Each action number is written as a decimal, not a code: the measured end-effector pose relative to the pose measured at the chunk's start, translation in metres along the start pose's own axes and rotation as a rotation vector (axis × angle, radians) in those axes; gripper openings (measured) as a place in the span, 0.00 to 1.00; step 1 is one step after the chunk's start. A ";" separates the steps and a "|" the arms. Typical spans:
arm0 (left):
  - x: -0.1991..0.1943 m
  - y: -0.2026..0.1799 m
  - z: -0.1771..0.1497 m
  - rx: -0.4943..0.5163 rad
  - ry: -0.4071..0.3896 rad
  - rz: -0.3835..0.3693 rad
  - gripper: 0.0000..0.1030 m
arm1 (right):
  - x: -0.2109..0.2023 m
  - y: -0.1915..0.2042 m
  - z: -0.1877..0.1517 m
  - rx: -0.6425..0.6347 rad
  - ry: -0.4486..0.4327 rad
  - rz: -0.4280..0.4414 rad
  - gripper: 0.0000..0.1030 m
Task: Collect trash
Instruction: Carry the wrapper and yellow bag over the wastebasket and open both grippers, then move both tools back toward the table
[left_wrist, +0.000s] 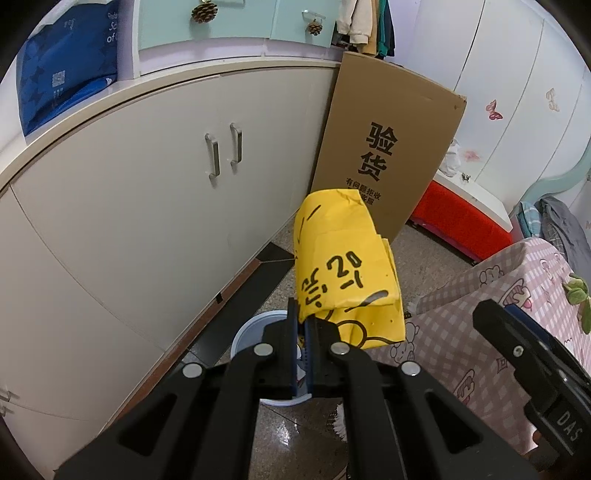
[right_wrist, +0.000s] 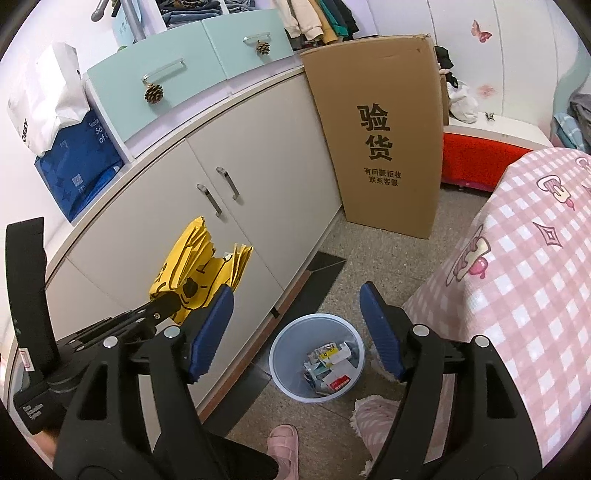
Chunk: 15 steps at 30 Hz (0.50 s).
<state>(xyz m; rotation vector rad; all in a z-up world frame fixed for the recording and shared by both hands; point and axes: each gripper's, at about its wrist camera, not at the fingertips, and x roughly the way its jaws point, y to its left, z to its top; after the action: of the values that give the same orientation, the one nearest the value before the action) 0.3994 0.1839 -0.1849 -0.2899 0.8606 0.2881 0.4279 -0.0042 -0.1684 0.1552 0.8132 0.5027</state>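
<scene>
Hanging from the left gripper (left_wrist: 303, 354), the yellow paper bag (left_wrist: 347, 273) fills the centre of the left wrist view, folded and creased, printed with black marks. It looks light and limp, thin paper that bends under its own weight yet keeps its folds; nothing fragile, little chance of slipping from ribbed pads. The jaws are clamped together on its lower edge, so the bulk of it stands free above and beyond the grip. A hold on a thick folded edge seems the better choice, since a single ply could tear or flutter.

In the right wrist view the same yellow paper bag (right_wrist: 199, 266) shows at centre left, in the air in front of the cabinet (right_wrist: 236, 206) doors, clear of the floor. Below and to its right, at lower centre of the frame, stands the trash bin (right_wrist: 284, 354), a pale round tub already holding scraps of packaging. The bag appears near the bin but off to one side, not over its mouth.

The right gripper (right_wrist: 295, 325) holds nothing, its blue pads (right_wrist: 212, 332) spread wide on either side of the bin. A tall cardboard box (right_wrist: 384, 140) leans at upper centre, and the pink checked bed (right_wrist: 517, 280) fills the right.
</scene>
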 end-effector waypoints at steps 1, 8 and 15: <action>0.002 0.000 0.000 -0.004 0.002 -0.002 0.04 | 0.001 0.000 0.000 0.002 0.001 0.000 0.68; 0.030 0.005 0.003 -0.049 0.083 0.036 0.58 | 0.008 -0.004 -0.002 0.013 0.016 -0.005 0.68; 0.034 0.008 -0.004 -0.065 0.113 0.040 0.60 | 0.003 -0.007 -0.004 0.019 0.020 -0.008 0.69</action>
<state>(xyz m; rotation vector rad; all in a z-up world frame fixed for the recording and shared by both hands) 0.4145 0.1938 -0.2149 -0.3521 0.9710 0.3399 0.4292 -0.0090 -0.1751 0.1645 0.8381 0.4899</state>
